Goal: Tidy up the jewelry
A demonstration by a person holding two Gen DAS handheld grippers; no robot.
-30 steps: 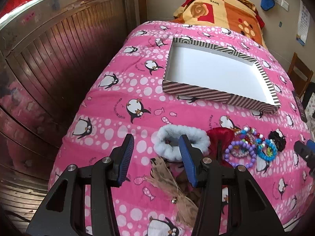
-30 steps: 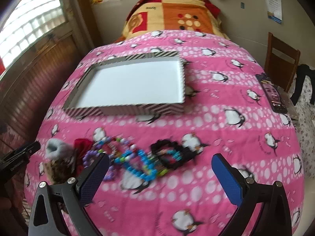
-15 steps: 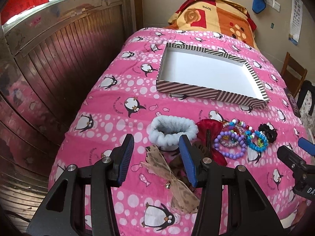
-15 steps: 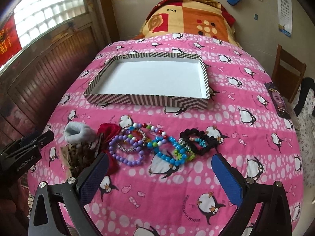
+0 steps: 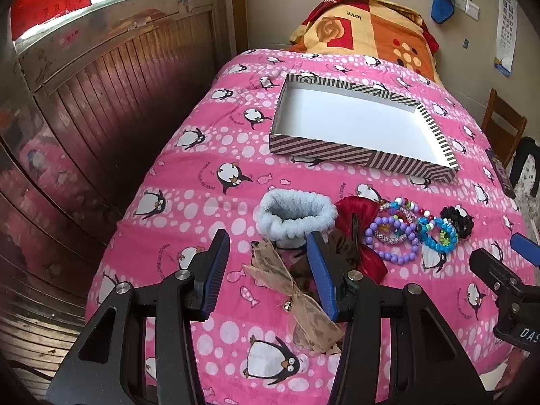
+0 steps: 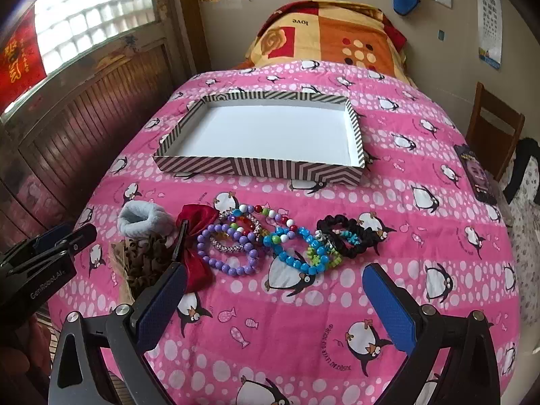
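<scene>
Left wrist view shows the left gripper [image 5: 268, 271] spread and empty, the blue-grey scrunchie [image 5: 295, 216] just above its fingertips at frame centre, nearer it than the right gripper [image 5: 519, 263], also spread.

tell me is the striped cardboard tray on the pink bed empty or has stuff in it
Empty. The striped cardboard tray shows only its bare white floor in both views; the beaded bracelets lie outside it on the pink penguin bedspread.

A striped tray [image 6: 260, 168] with a white floor lies bare on the pink quilt. Nearer, in a row: grey scrunchie [image 6: 143, 217], red bow [image 6: 197, 217], purple bracelet [image 6: 229, 253], blue beads [image 6: 297, 260], black scrunchie [image 6: 347, 236], touching or overlapping.
</scene>
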